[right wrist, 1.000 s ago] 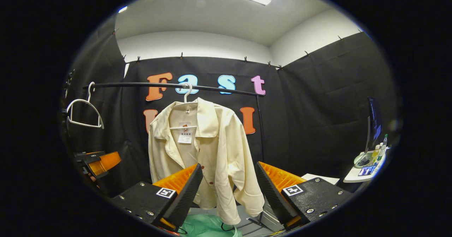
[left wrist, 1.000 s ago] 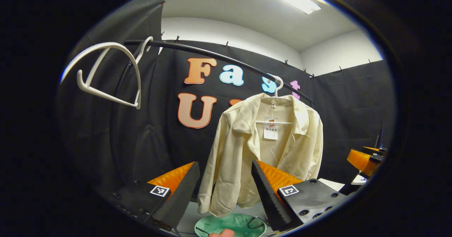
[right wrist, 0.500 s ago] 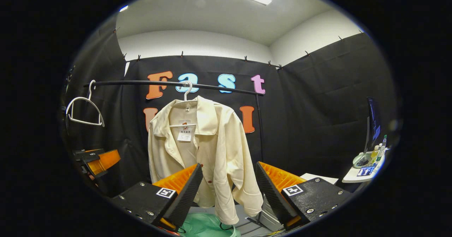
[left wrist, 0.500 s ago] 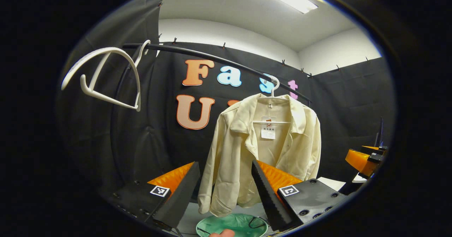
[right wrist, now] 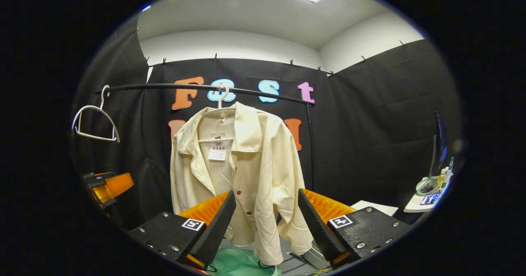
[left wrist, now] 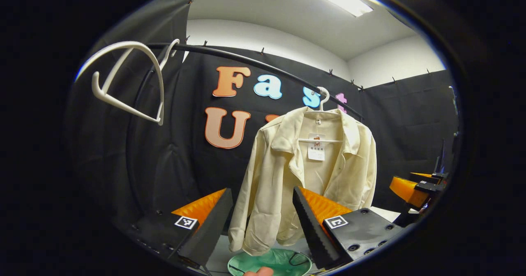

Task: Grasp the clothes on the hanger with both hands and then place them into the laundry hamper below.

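In your left gripper view, the left gripper has its jaws wide, holding nothing. The cream jacket hangs on its hanger from the rail's right end, above the green hamper. In your right gripper view, the right gripper gapes empty too; the jacket hangs mid-rail.
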